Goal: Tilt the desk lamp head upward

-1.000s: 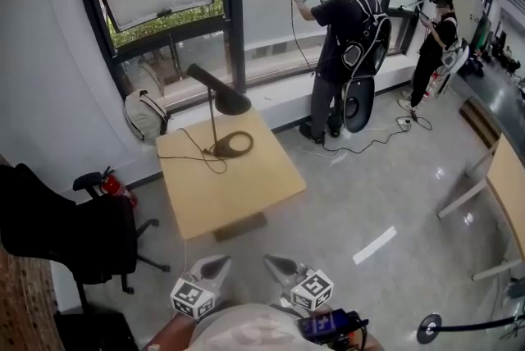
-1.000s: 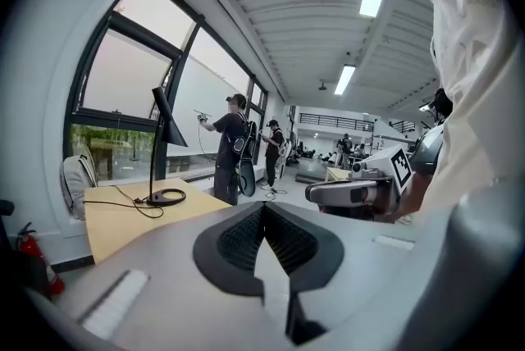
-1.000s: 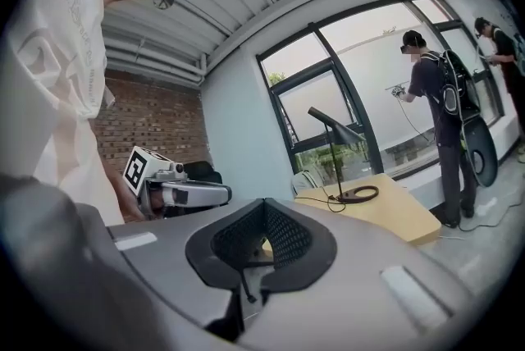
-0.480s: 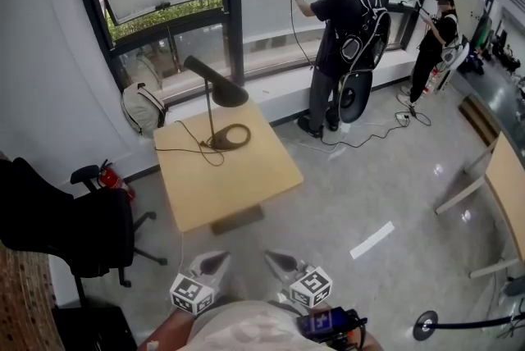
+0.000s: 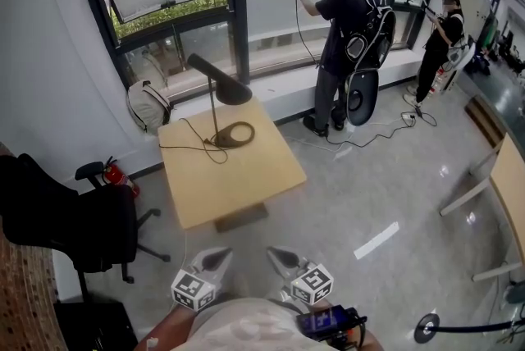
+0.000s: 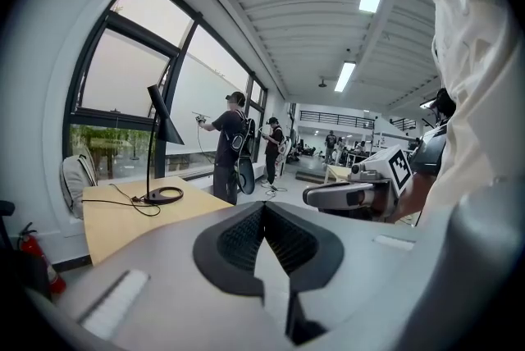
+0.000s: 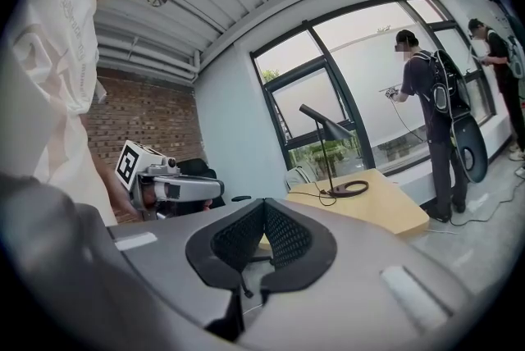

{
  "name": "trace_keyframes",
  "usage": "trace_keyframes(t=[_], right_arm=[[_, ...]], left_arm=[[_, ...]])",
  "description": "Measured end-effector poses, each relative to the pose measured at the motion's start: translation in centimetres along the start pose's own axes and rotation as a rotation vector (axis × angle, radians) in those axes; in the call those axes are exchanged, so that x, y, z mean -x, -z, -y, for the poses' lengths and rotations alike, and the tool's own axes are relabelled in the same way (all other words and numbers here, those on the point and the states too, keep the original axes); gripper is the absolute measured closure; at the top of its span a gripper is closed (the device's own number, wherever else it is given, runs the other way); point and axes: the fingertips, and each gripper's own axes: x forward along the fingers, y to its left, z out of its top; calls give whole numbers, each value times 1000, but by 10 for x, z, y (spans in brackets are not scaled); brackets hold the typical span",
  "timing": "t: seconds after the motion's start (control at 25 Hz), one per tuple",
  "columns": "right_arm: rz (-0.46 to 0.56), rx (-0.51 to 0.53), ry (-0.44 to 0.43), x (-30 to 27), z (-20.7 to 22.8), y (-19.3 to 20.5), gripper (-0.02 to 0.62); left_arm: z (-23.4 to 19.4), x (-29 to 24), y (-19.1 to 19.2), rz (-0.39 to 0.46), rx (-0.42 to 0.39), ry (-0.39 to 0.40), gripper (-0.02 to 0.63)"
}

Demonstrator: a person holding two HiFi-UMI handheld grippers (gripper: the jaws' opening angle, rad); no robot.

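Note:
A black desk lamp [image 5: 217, 91] stands on a light wooden table [image 5: 238, 181], with a ring base [image 5: 232, 134] and a cone head [image 5: 232, 93] tilted downward. The same lamp [image 6: 158, 136] shows far off in the left gripper view, and the lamp [image 7: 328, 146] again in the right gripper view. My left gripper [image 5: 216, 258] and right gripper [image 5: 281, 259] sit at the bottom of the head view, close to my body and well short of the table. Both are shut with nothing between the jaws.
A black office chair [image 5: 74, 230] stands left of the table, with a red fire extinguisher [image 5: 119, 176] by the wall. A backpack [image 5: 148, 106] leans at the window. Two people [image 5: 349, 29] work at the windows beyond. Another table edge [image 5: 504, 189] is at the right.
The head view has shifted slightly; the table and lamp sit a little differently in the picture. Both grippers stay in place and shut.

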Motion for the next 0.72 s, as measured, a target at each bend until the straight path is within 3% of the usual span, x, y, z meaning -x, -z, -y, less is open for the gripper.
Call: trace_keyframes(t=[0.72], right_arm=[[-15, -17, -10, 2, 1, 5, 583]], left_arm=[[-26, 13, -7, 21, 4, -97, 604]])
